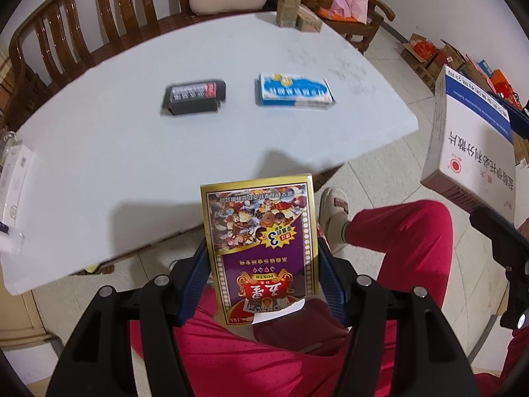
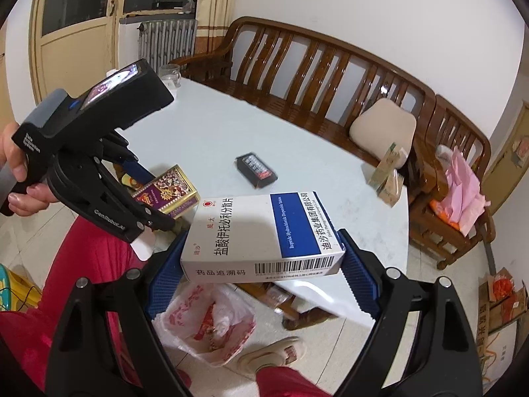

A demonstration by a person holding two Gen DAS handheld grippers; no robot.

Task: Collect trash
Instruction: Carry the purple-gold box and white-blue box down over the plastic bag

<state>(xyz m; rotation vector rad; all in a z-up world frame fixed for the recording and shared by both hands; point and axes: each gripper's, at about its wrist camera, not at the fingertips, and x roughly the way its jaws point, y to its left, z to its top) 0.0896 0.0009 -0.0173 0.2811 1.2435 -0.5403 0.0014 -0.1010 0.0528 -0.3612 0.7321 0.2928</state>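
Observation:
My left gripper (image 1: pixel 263 258) is shut on a gold and purple poker card box (image 1: pixel 261 238), held off the table's near edge above red-trousered legs; the box also shows in the right wrist view (image 2: pixel 168 190). My right gripper (image 2: pixel 261 264) is shut on a white and blue medicine box (image 2: pixel 261 235), held above a red-printed plastic trash bag (image 2: pixel 211 324) on the floor; the medicine box also shows in the left wrist view (image 1: pixel 476 152). A black box (image 1: pixel 195 96) and a blue and white box (image 1: pixel 294 89) lie on the white table (image 1: pixel 132 165).
A wooden bench (image 2: pixel 330 72) with a cream cushion (image 2: pixel 383 129) runs behind the table. Small cartons (image 1: pixel 294 3) stand at the table's far edge. A white packet (image 1: pixel 13 178) lies at its left edge. Cardboard boxes (image 1: pixel 429 56) sit on the floor. A slippered foot (image 2: pixel 274 354) is beside the bag.

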